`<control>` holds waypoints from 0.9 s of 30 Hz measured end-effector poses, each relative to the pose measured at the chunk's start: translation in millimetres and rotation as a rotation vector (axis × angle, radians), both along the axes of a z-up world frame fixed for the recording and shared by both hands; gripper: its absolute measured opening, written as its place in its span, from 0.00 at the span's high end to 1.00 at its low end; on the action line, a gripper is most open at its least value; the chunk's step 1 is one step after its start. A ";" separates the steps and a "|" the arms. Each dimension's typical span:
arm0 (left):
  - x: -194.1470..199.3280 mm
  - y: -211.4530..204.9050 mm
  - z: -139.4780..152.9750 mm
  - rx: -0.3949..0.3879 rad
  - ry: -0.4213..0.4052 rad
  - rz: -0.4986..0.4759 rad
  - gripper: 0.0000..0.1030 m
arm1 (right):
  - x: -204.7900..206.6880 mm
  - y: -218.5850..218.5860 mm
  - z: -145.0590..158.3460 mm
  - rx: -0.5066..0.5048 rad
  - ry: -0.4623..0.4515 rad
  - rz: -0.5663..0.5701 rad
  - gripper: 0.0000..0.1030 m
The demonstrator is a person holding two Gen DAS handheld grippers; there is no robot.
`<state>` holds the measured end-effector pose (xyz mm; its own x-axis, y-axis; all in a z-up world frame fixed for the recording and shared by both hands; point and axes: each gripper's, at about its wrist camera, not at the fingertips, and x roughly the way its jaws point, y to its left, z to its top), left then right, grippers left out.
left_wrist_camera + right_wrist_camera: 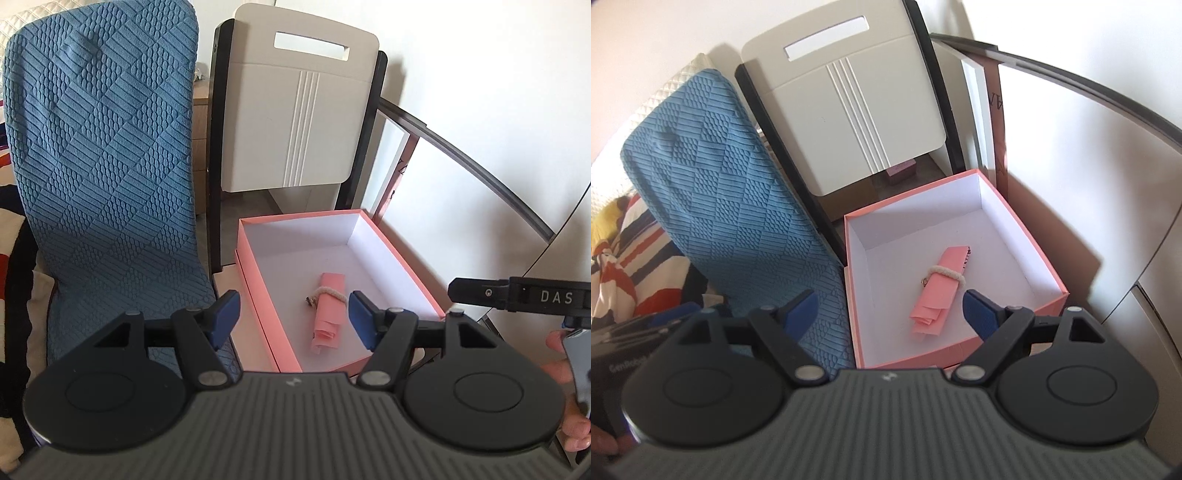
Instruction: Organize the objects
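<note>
Both the left claw [293, 319] and right claw [890, 314] are held spread, nothing between them. Beyond, at frame centre, a pink roll [328, 314] lies inside an open pink box [255, 266]. A blue cushion [99, 147] stands left, a folded chair [295, 110] behind, against white walls.

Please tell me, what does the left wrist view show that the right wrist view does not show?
Only the left wrist view shows the wooden drawers behind the blue cushion and the other gripper's black finger marked DAS. Only the right wrist view shows the striped cloth and a small dark block under the folding chair. Both show the open pink box with the tied pink roll inside, and an open, empty gripper.
</note>
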<state>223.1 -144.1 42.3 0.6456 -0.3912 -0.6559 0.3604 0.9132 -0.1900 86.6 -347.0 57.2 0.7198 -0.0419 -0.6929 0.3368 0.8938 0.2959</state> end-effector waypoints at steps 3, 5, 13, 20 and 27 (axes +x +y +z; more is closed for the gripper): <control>-9.8 5.7 1.9 -0.003 -0.014 0.005 0.31 | -14.3 7.8 1.9 -0.030 -0.018 -0.002 0.16; -14.7 10.0 2.3 -0.013 -0.019 0.015 0.30 | -22.3 14.8 4.0 -0.077 -0.028 -0.003 0.16; -32.5 18.7 -0.1 -0.016 -0.037 0.011 0.29 | -46.1 28.5 0.7 -0.149 -0.040 -0.028 0.16; -39.6 23.5 -7.0 -0.048 -0.020 0.016 0.20 | -60.2 32.4 -0.1 -0.174 -0.043 -0.050 0.16; -40.2 20.8 -11.1 -0.033 -0.012 0.031 0.10 | -64.1 28.5 -8.0 -0.170 -0.030 -0.066 0.16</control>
